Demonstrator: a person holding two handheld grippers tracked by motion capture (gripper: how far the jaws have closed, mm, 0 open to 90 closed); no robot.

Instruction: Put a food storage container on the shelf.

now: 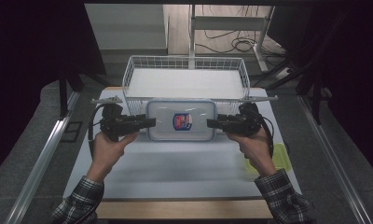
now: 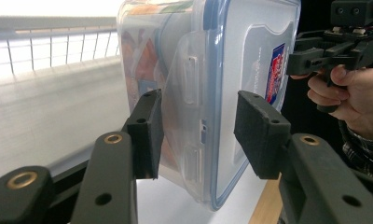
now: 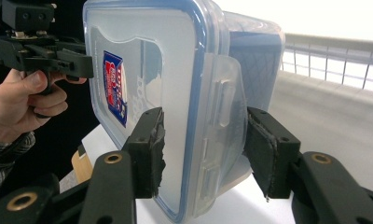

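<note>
A clear plastic container with a blue-rimmed lid and a red and blue label hangs level in front of the wire basket, held at both short ends. My left gripper is shut on its left end. My right gripper is shut on its right end. In the left gripper view the container sits between the pads, one on the lid and one on the base, beside a side latch. The right gripper view shows the container clamped the same way by the right gripper.
The white wire basket stands at the back of the white table. A pale yellow-green plastic piece lies by the right hand. The table's wooden front edge runs along the bottom. Cables lie on the floor behind.
</note>
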